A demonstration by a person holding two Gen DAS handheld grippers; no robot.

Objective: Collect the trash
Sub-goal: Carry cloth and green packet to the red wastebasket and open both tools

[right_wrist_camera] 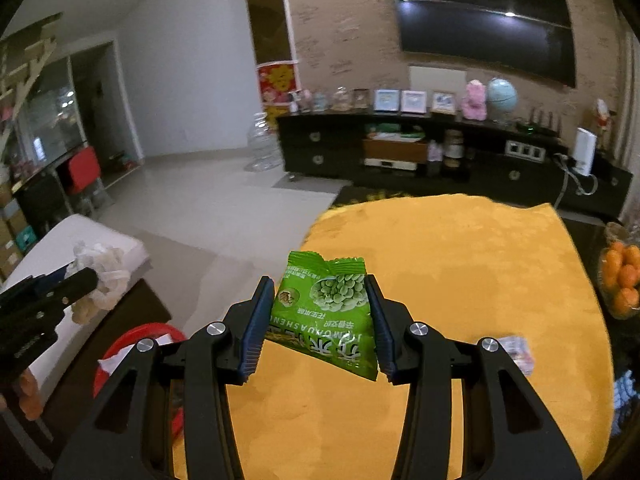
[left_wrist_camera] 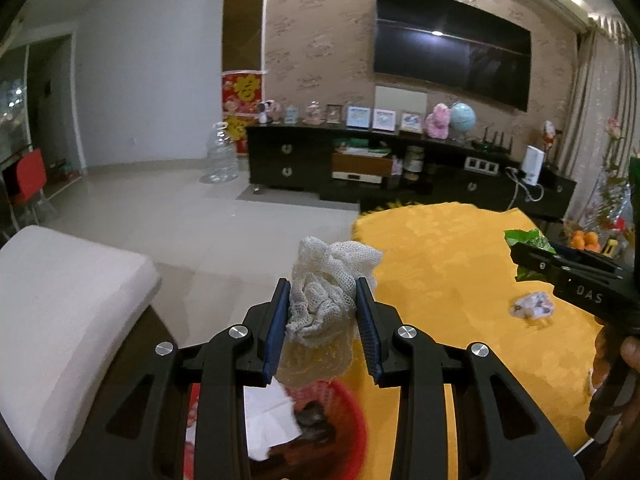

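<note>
My left gripper is shut on a crumpled white foam net and holds it in the air above a red bin that has paper and dark trash inside. My right gripper is shut on a green snack packet and holds it over the yellow tablecloth. The right gripper also shows at the right of the left wrist view, the left gripper at the left of the right wrist view. A small crumpled wrapper lies on the cloth; it also shows in the right wrist view.
A white cushion seat lies left of the bin. A bowl of oranges stands at the table's right edge. A dark TV cabinet with ornaments runs along the far wall. A clear water jug stands on the tiled floor.
</note>
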